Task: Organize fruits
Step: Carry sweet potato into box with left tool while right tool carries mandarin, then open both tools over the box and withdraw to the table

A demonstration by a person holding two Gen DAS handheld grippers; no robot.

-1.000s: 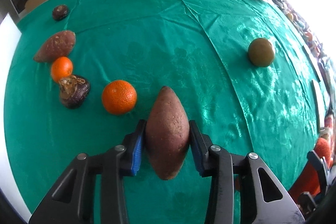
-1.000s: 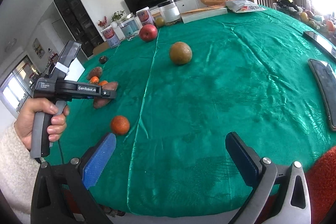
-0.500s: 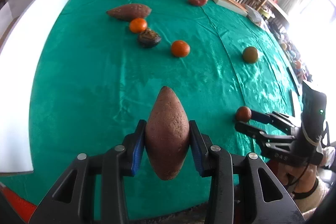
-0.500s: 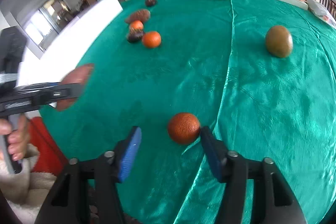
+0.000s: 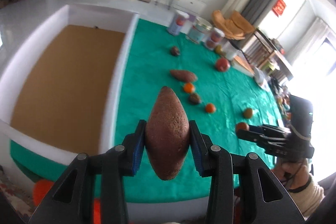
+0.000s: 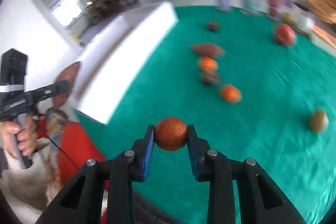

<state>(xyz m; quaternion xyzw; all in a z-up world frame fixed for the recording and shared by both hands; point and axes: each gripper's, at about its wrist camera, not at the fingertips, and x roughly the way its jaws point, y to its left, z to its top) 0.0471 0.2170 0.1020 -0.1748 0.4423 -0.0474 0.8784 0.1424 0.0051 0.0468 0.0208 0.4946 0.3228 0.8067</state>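
Barely started, judging by the white box [image 5: 126, 39]: brown bottom bare, nothing inside, seated on the green tablecloth [image 5: 231, 87] at the left of the table.

Two pieces in hand, none delivered. Left gripper [image 5: 167, 140] clamped on a sweet potato [image 5: 167, 135], blue pads pressed to both flanks, pointed end forward, held in the air just right of the box wall near its front corner. Right gripper [image 6: 170, 138] closed around a dark orange [image 6: 171, 136], pinched at its widest, lifted clear of the cloth and aimed toward the box.

Left on the table, strung in a loose line running away from the grippers: a second sweet potato [image 5: 183, 75], a small orange [image 5: 189, 87], a dark brownish fruit [image 5: 194, 98] of a kind too blurred to name, another orange [image 5: 210, 108]. Further off, a red apple [image 5: 222, 64], a greenish-brown round fruit [image 5: 248, 113] standing apart on the right, and a small dark fruit [image 5: 174, 50] near the tins [image 5: 198, 32] at the far edge.

Probably next: both held pieces over the wall and down onto the bare bottom, then back for the seven or so waiting. Most of the work ahead, then; only the pick-up half of the first two done.
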